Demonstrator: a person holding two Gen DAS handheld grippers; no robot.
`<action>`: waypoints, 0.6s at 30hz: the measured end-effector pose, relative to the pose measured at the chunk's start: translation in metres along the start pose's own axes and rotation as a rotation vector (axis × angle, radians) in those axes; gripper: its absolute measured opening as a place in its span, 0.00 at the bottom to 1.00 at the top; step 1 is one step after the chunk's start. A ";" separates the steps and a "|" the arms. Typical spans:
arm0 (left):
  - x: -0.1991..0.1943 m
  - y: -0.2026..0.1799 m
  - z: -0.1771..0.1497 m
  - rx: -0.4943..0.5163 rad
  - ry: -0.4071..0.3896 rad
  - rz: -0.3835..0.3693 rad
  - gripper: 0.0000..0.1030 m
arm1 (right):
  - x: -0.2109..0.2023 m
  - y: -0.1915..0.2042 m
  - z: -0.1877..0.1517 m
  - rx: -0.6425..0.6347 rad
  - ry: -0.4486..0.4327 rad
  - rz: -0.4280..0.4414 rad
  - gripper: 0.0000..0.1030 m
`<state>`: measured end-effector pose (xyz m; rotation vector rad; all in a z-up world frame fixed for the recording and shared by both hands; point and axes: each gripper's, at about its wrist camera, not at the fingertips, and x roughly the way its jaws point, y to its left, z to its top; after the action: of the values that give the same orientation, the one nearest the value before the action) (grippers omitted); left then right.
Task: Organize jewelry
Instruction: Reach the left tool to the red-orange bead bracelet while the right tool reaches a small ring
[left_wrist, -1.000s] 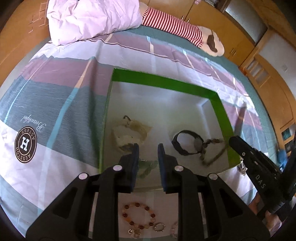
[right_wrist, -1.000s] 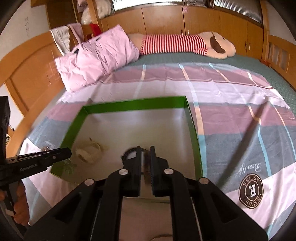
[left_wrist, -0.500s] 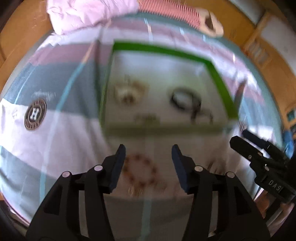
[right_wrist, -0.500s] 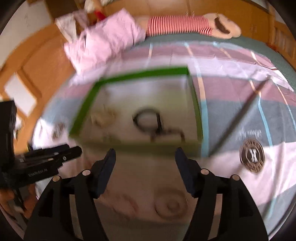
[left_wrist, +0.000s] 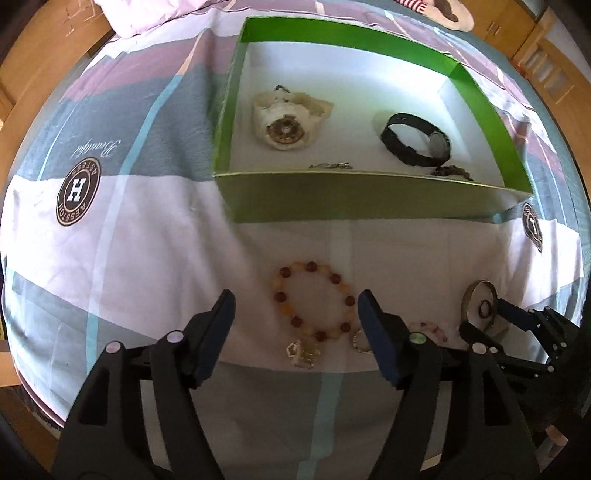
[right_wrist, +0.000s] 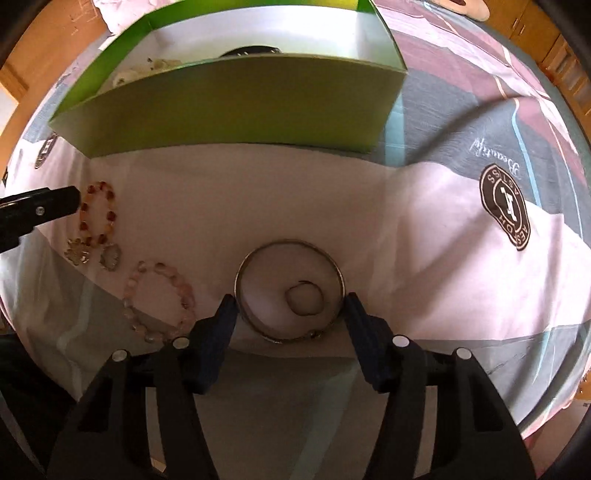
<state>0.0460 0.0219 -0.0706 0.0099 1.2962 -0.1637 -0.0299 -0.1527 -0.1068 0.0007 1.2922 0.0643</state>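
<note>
On the bedspread in front of the green box (left_wrist: 369, 199) lies a red-and-yellow bead bracelet (left_wrist: 335, 277). My left gripper (left_wrist: 294, 299) hangs over it, jaws opening, a finger on either side and clear of the beads. To the right lies a silver bangle (right_wrist: 291, 242) with a small ring (right_wrist: 304, 299) inside it. My right gripper (right_wrist: 291, 301) straddles the bangle, jaws closing, pads right at its sides; contact is unclear. The box (right_wrist: 236, 107) holds a cream pouch (left_wrist: 284, 118) and a black watch (left_wrist: 413, 138).
A pink bead bracelet (right_wrist: 127, 299), a small charm (left_wrist: 303, 352) and a little ring (left_wrist: 360, 341) lie between the two grippers. One left-gripper finger (right_wrist: 40, 208) shows beside the red-and-yellow bracelet (right_wrist: 110, 214). The bed's edge runs just below the jewelry.
Both grippers drew back from over the box and sank toward the jewelry on the bedspread. Their jaws went from shut to wide apart.
</note>
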 end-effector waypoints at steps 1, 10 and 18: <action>0.001 0.001 -0.001 -0.002 0.003 0.001 0.68 | -0.004 0.001 0.000 0.007 -0.022 0.025 0.58; 0.009 0.018 0.006 -0.052 0.036 -0.027 0.71 | -0.024 -0.002 0.007 0.081 -0.173 0.089 0.58; 0.022 0.040 0.003 -0.115 0.095 -0.034 0.72 | -0.015 -0.011 0.006 0.089 -0.148 0.071 0.58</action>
<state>0.0599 0.0583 -0.0947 -0.1037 1.3997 -0.1192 -0.0281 -0.1645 -0.0909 0.1253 1.1462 0.0658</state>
